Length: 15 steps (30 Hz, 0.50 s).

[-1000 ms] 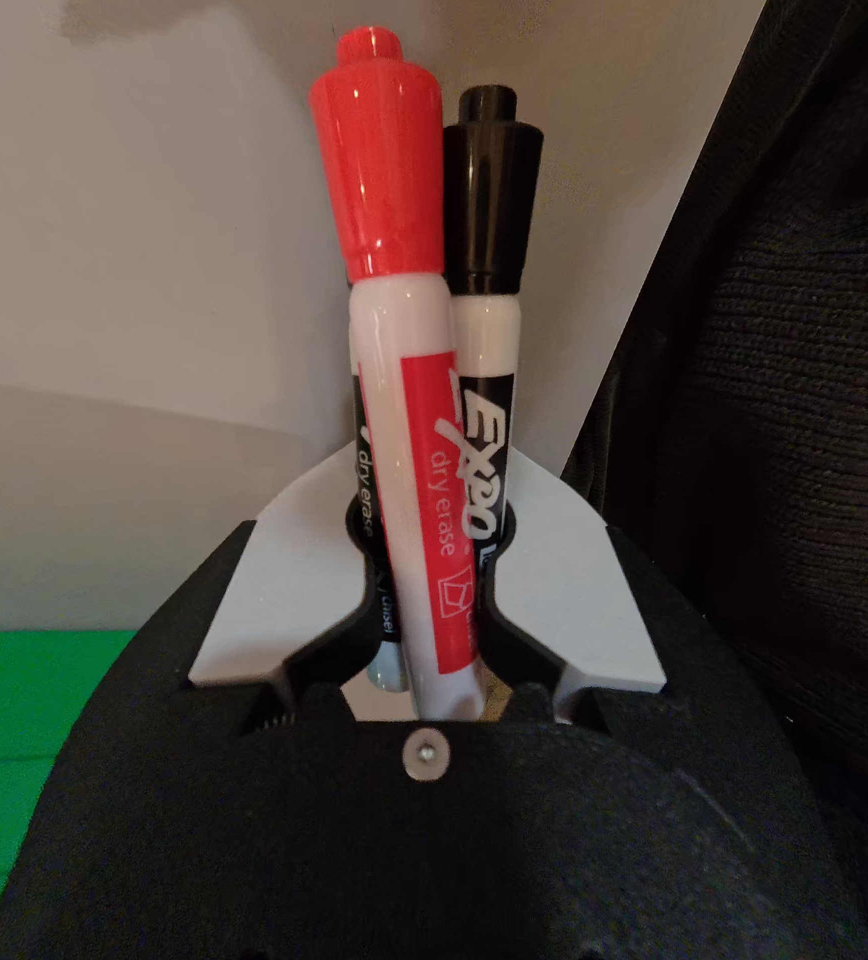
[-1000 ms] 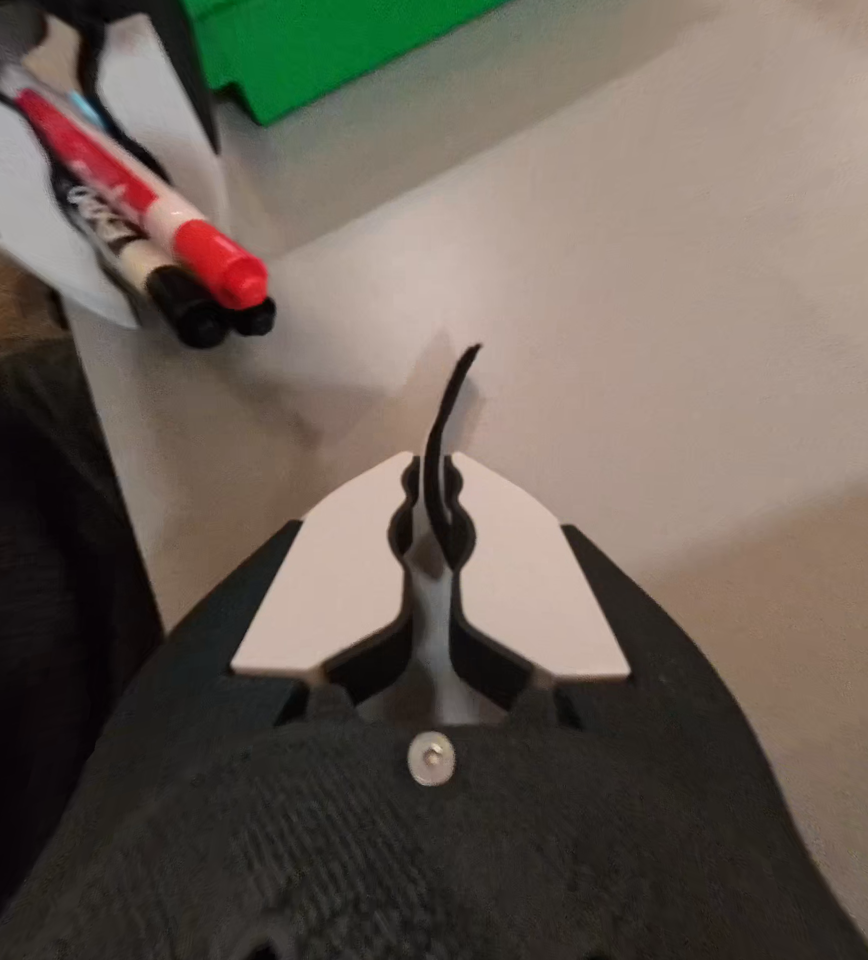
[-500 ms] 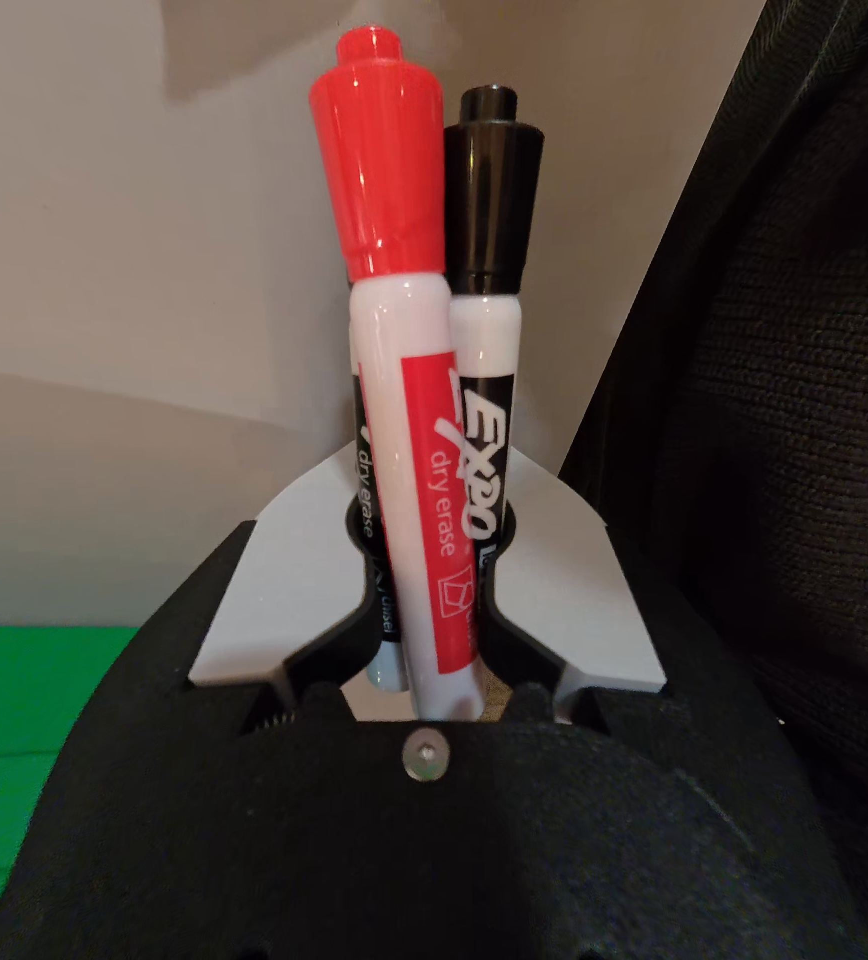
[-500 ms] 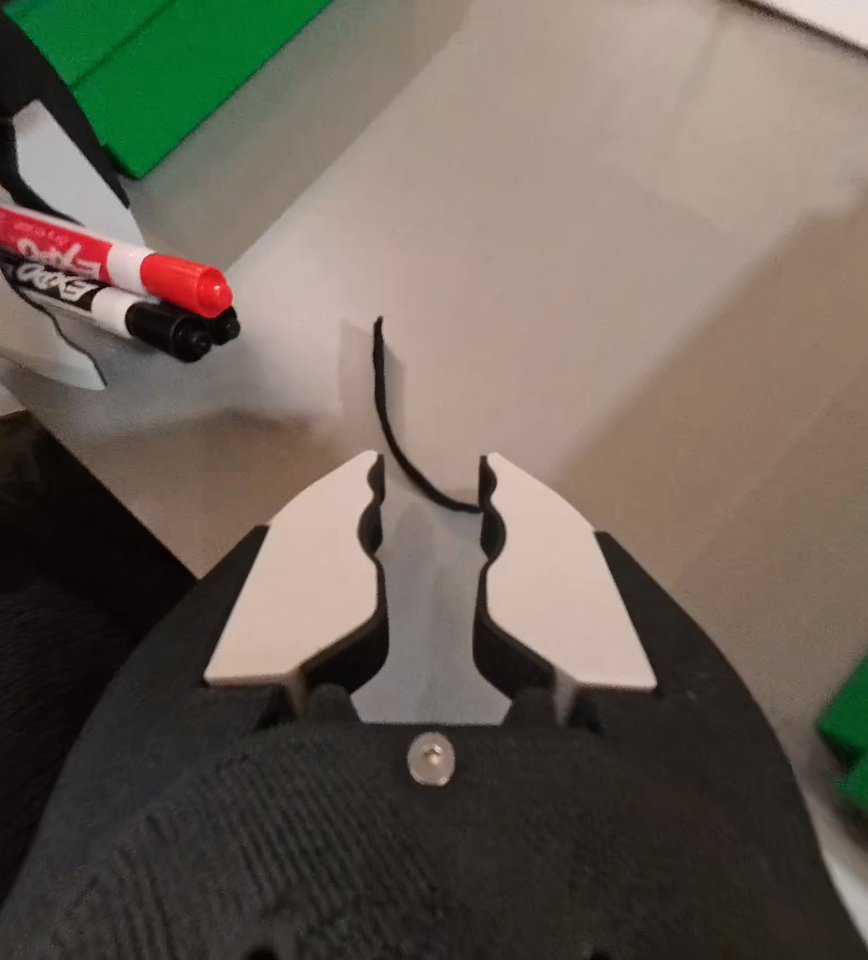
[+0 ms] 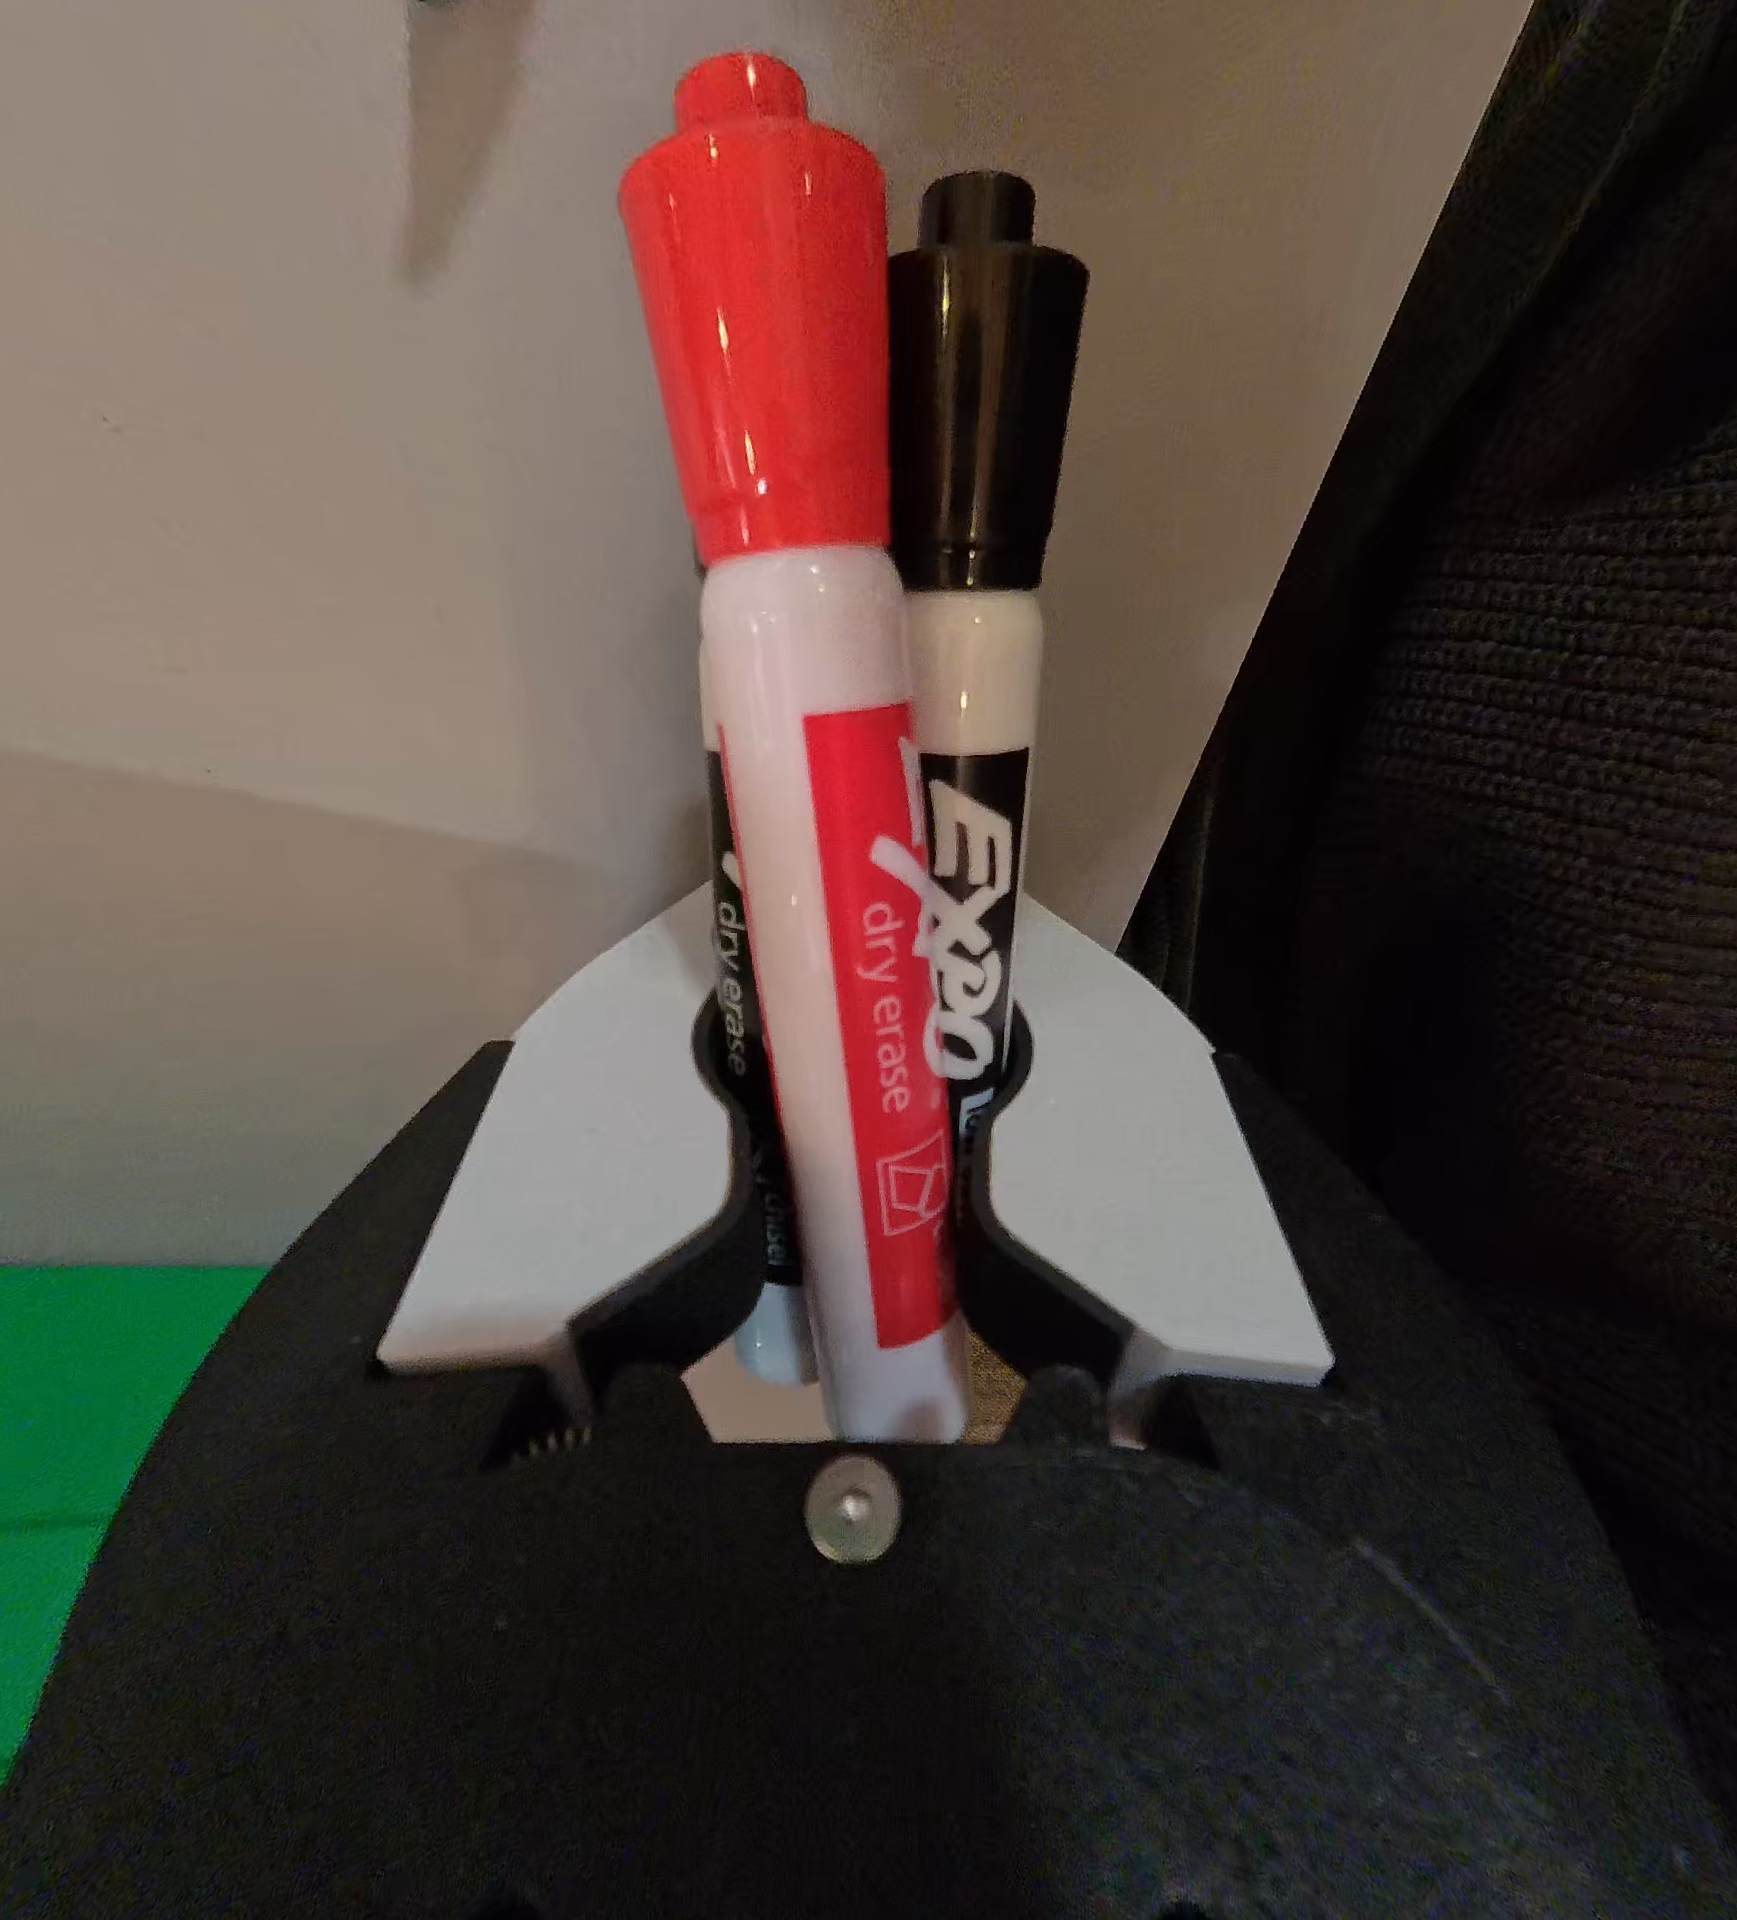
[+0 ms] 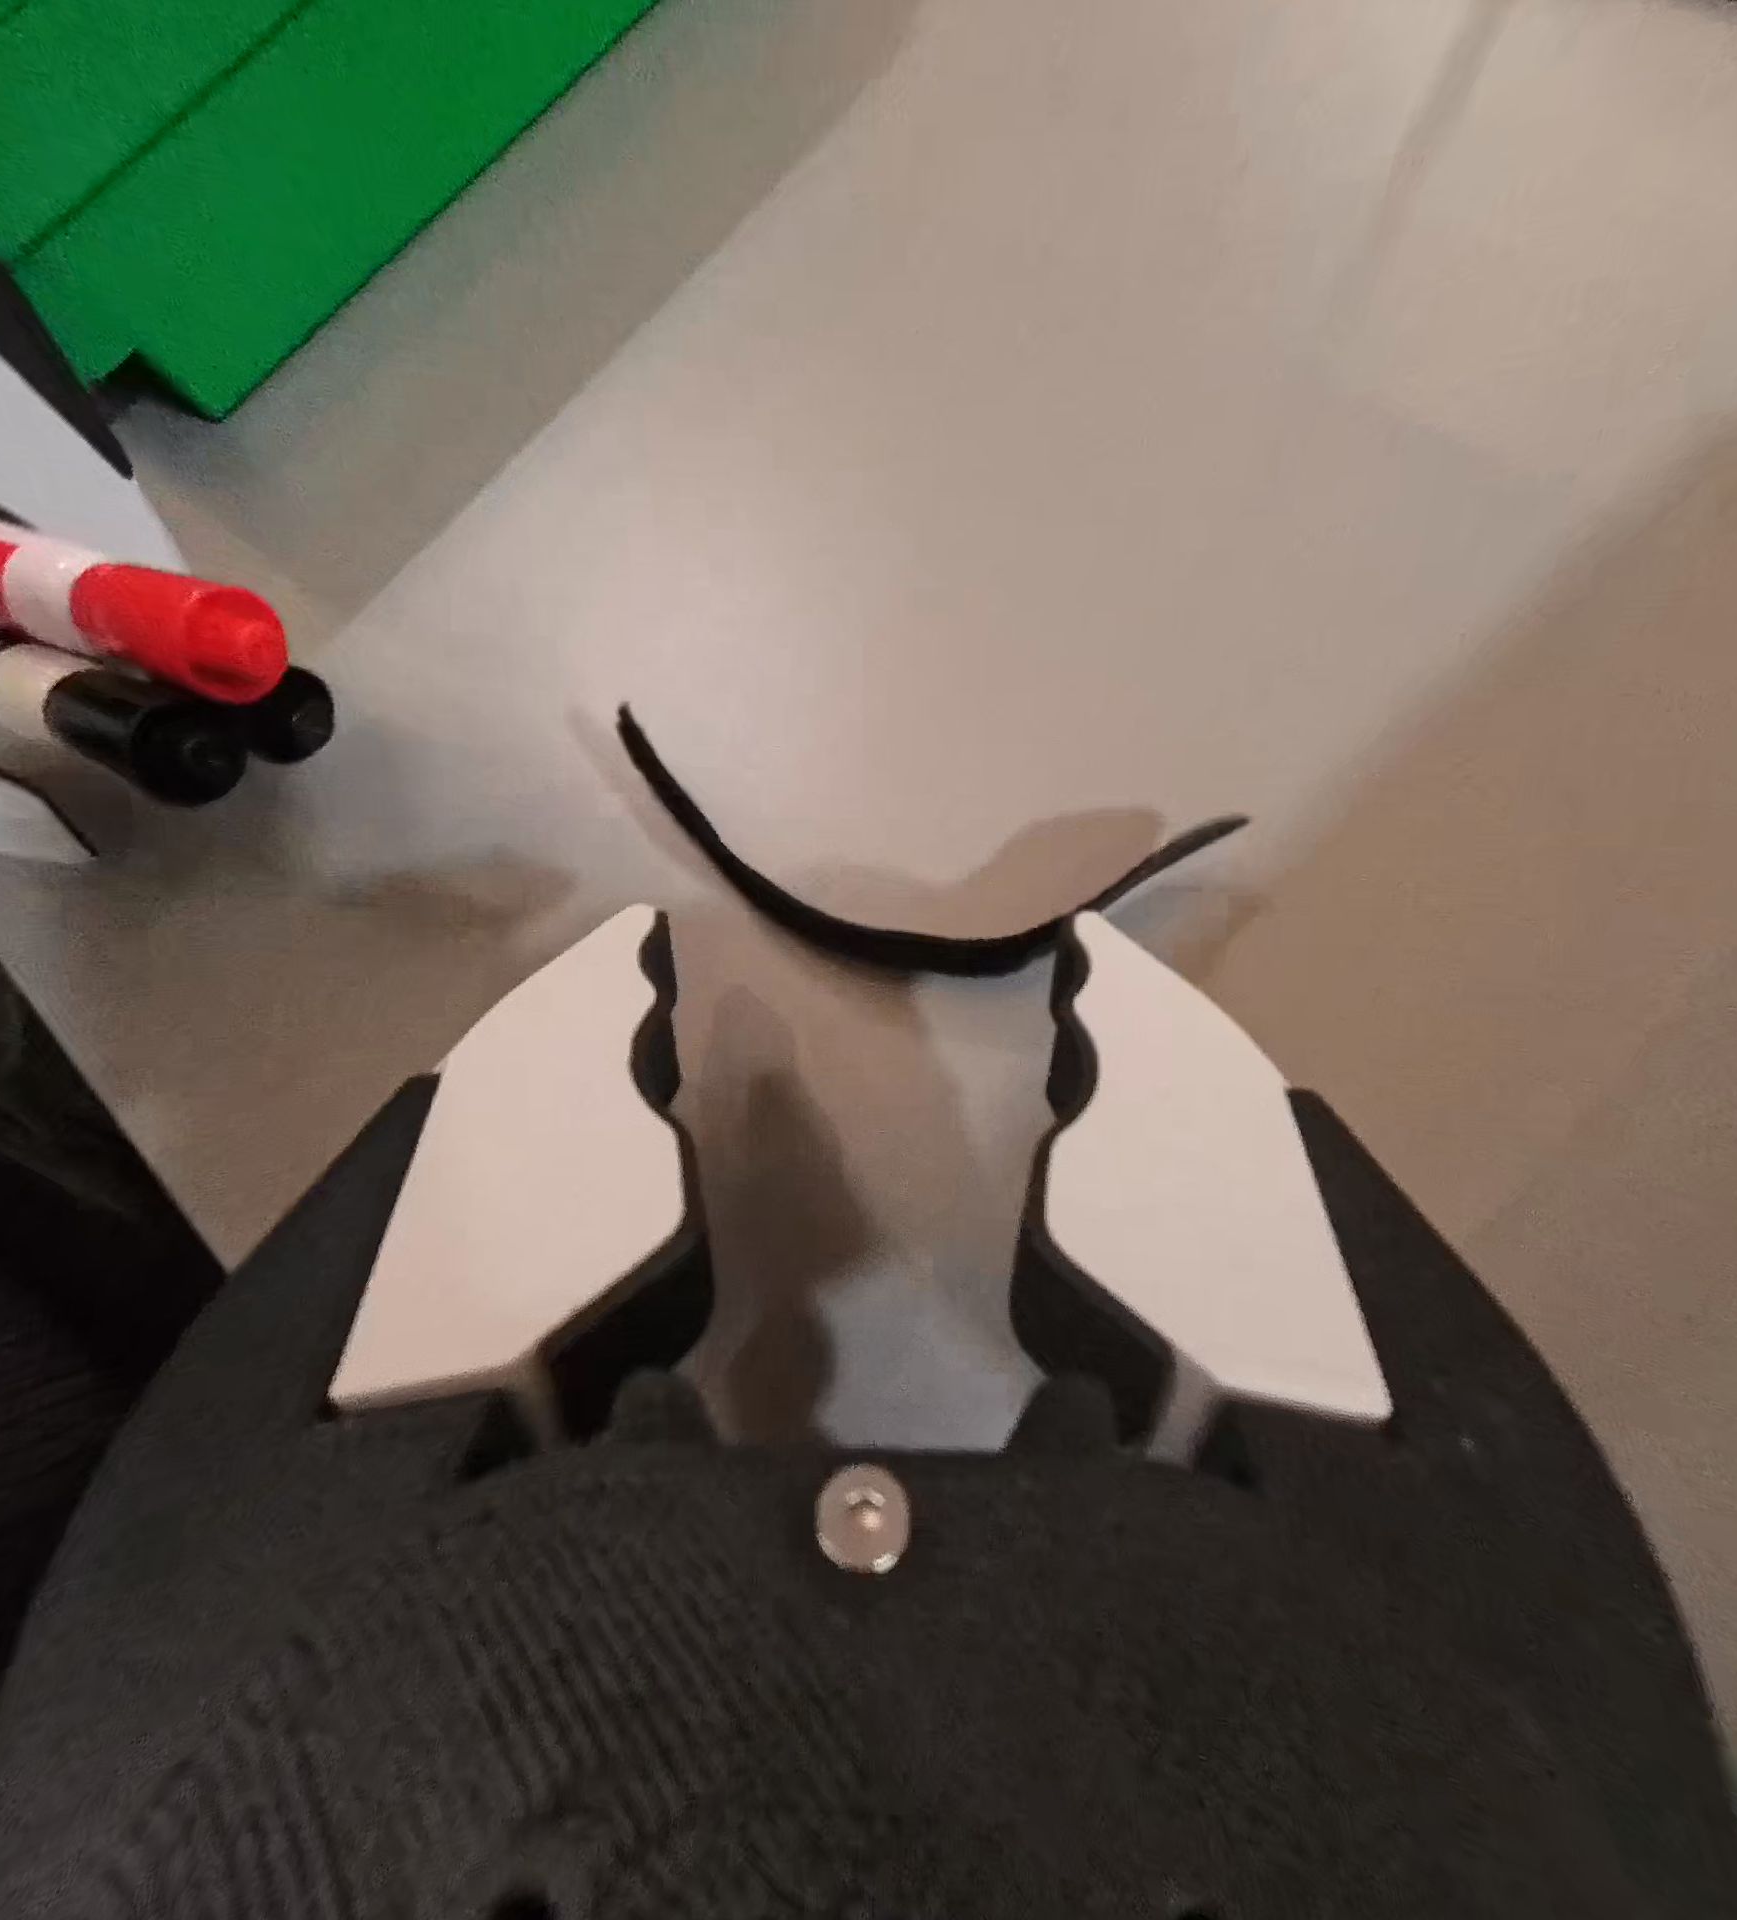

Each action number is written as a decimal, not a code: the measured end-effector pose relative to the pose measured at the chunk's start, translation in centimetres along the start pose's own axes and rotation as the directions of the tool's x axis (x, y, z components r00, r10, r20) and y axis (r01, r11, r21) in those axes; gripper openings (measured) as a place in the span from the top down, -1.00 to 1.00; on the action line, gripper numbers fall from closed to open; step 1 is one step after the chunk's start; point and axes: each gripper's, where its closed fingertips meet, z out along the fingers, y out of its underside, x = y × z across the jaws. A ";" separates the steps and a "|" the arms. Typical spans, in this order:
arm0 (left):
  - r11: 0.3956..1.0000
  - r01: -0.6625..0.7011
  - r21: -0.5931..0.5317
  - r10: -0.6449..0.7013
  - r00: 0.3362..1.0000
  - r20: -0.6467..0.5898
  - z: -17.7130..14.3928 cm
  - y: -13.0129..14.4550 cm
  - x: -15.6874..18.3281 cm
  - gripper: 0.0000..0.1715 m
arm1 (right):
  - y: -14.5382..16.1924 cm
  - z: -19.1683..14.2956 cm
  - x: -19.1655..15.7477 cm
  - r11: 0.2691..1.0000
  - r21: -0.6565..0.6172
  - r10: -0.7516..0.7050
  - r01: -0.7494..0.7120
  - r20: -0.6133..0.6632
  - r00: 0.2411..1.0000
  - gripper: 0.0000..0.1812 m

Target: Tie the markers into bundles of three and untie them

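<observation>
Left gripper [image 5: 859, 997]: pressed together on a bundle of markers, held by the barrels with the caps pointing away from the camera.
Markers: a red-capped marker [image 5: 791, 644] is seen in front, a black-capped marker [image 5: 983, 499] just to its right; a further barrel is half hidden behind on the left.
Right gripper [image 6: 864, 935]: spread wide, with nothing pinched; a black strap [image 6: 885, 951] lies across the gap at the fingertips, and contact with the right finger cannot be told.
Strap handling: judged light, thin and limp; best taken at its middle, where it sags between the fingers.
Marker handling: judged light, stiff and smooth, so slipping lengthwise is possible; a hold at mid-barrel suits them.
Right wrist view only: a second black cap [image 6: 298, 715] at far left, the pale table [image 6: 1155, 468], a green block [image 6: 220, 156] at far left.
Left wrist view only: the grip itself, and dark knitted fabric [image 5: 1570, 935] at right.
</observation>
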 end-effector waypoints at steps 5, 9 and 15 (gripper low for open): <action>1.000 0.000 -0.001 0.000 1.000 0.004 0.0 0.0 0.0 0.48 | -1.1 2.1 -0.5 0.999 -0.007 -0.053 0.053 0.028 0.998 0.07; 1.000 -0.003 -0.007 0.003 1.000 0.018 0.0 0.0 0.0 0.48 | -0.5 4.1 0.5 0.985 -0.099 -0.141 0.138 -0.021 0.990 -0.11; 1.000 -0.005 -0.018 0.006 0.999 0.033 0.1 0.1 0.0 0.48 | -2.8 2.4 0.9 0.997 0.024 -0.072 0.073 -0.061 0.996 -0.04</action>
